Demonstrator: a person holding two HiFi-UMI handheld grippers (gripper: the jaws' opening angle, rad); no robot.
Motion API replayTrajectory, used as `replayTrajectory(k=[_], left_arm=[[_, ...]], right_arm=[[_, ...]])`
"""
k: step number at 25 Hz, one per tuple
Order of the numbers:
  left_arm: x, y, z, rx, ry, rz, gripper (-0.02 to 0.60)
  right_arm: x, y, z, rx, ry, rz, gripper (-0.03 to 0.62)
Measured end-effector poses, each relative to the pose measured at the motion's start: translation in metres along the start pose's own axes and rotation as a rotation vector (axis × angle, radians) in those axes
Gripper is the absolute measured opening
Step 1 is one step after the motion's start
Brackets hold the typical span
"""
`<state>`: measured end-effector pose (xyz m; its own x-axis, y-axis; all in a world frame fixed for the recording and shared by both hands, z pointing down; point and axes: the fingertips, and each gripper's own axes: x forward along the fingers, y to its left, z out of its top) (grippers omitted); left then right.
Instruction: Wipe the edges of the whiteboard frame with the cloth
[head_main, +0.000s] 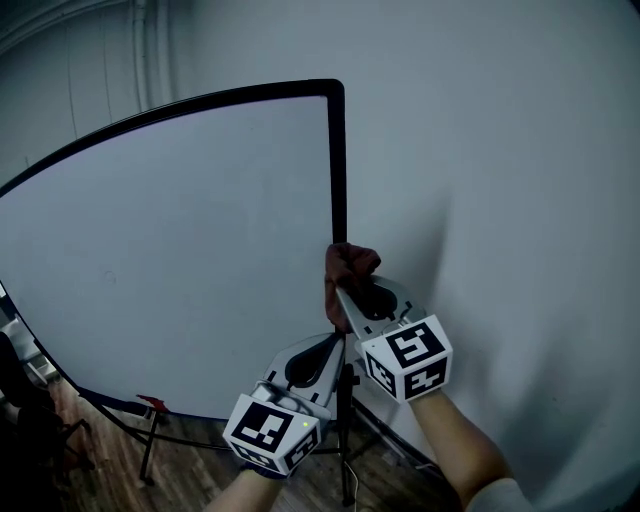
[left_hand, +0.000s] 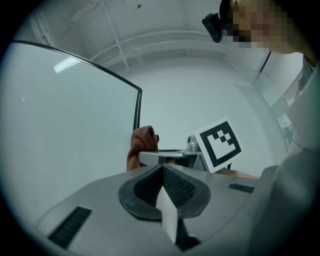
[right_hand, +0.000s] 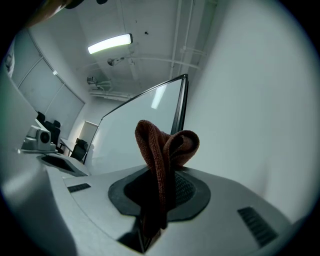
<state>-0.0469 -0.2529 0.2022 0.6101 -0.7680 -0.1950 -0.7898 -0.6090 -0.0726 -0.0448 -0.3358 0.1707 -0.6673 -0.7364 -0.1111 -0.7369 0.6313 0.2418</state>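
Brown cloth in right gripper at edge of frame, wall just beside.

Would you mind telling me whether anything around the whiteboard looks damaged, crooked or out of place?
Nothing stands out. The whiteboard looks clean, its black frame unbroken; the right gripper holds the brown cloth at the frame's right edge, and the left gripper is shut on nothing.
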Motion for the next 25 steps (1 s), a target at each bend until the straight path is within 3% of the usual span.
replayTrajectory(k=[8, 21, 25], left_arm=[[0.016, -0.003, 0.051, 0.046, -0.024, 0.004, 0.008], [0.015, 0.009, 0.087, 0.079, -0.062, 0.032, 0.008], [0.021, 0.004, 0.102, 0.089, -0.073, 0.028, 0.008]], right_arm=[[0.005, -0.012, 0.042, -0.020, -0.029, 0.023, 0.066], [0.010, -0.024, 0.096, -0.049, -0.083, 0.042, 0.066], [0.011, -0.035, 0.130, -0.086, -0.112, 0.036, 0.066]])
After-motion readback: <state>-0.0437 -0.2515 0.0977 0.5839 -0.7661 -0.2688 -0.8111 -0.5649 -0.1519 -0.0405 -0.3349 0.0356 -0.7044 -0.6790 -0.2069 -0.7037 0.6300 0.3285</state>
